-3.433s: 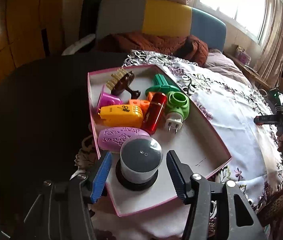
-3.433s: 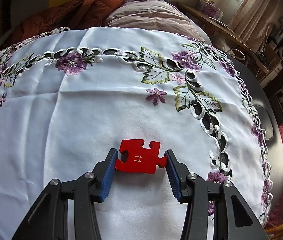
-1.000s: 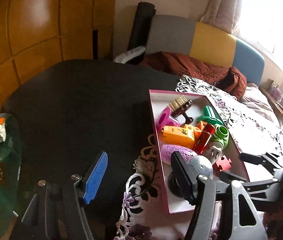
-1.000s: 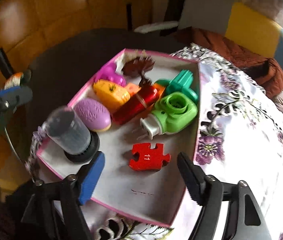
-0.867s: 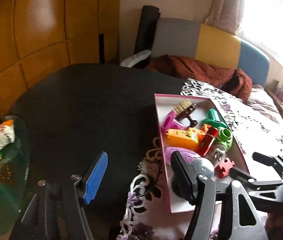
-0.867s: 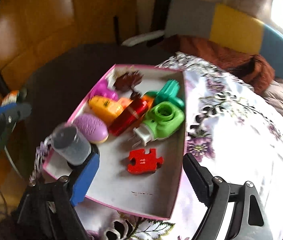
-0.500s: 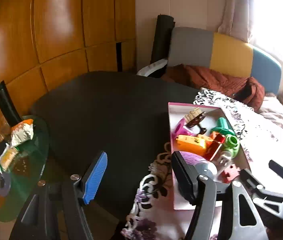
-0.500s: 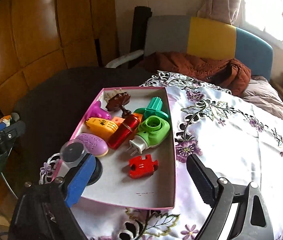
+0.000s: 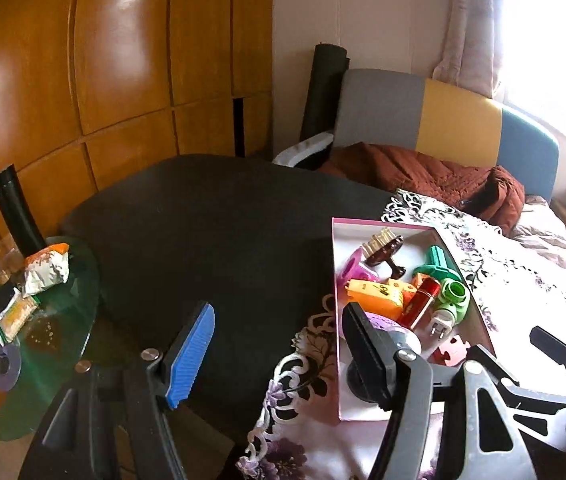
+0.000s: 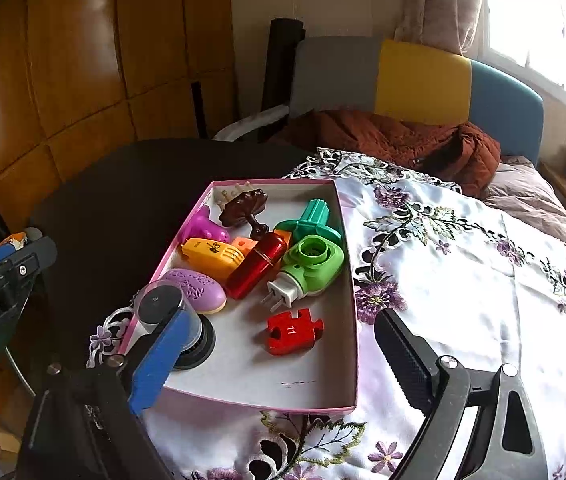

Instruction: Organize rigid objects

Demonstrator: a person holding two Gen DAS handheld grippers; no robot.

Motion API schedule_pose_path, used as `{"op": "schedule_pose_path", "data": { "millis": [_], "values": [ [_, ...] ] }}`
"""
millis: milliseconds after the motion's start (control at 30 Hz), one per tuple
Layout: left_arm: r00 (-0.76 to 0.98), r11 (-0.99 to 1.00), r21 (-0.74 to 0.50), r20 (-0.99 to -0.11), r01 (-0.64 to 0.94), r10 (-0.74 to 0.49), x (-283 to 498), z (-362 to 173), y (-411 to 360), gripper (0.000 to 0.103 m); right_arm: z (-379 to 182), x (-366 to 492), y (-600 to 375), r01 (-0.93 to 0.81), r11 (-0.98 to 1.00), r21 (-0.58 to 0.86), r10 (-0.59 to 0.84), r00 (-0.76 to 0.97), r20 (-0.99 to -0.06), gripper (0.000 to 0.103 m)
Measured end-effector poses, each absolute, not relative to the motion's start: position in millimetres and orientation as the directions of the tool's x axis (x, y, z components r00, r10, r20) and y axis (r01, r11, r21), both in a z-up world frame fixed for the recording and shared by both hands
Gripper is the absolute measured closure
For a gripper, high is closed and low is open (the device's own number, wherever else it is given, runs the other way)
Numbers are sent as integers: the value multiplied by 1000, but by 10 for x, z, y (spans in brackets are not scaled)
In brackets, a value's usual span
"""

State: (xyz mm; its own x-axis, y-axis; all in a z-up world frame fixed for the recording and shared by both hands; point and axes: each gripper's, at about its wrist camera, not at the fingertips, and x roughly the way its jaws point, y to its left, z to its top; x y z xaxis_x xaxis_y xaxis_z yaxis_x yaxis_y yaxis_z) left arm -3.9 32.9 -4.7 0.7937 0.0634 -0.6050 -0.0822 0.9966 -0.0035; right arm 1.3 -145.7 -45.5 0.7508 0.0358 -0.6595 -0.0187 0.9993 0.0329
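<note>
Glass side table [image 9: 63, 320], left view only

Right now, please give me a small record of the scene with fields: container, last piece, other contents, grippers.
container: pink-rimmed box on the embroidered tablecloth
last piece: red puzzle piece lying flat inside the box, near the green plug device
other contents: red cylinder, yellow toy, purple oval, brown brush
grippers: left gripper and right gripper both open, holding nothing

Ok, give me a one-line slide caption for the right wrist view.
Open right hand-held gripper above the pink-rimmed box, where the red puzzle piece lies beside the green plug-in device.
</note>
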Motion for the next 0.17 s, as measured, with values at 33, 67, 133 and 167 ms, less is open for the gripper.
{"op": "schedule_pose_path", "data": {
  "millis": [33,67,133,167],
  "values": [
    [796,997,-2,-601,-83,66,-44,-44,330,36,-456,14,-1452,-20,999,31,36,751,-660,9],
    [800,997,0,-596,-81,65,-51,-39,327,36,-458,15,-1446,-21,999,31,36,750,-660,9],
    [802,997,0,-594,-79,63,-53,-37,330,36,-453,15,-1439,-21,999,30,36,752,-658,9],
    [799,997,-4,-598,-78,60,-47,-39,335,36,-447,14,-1437,-19,999,29,33,754,-656,9]
  ]
}}
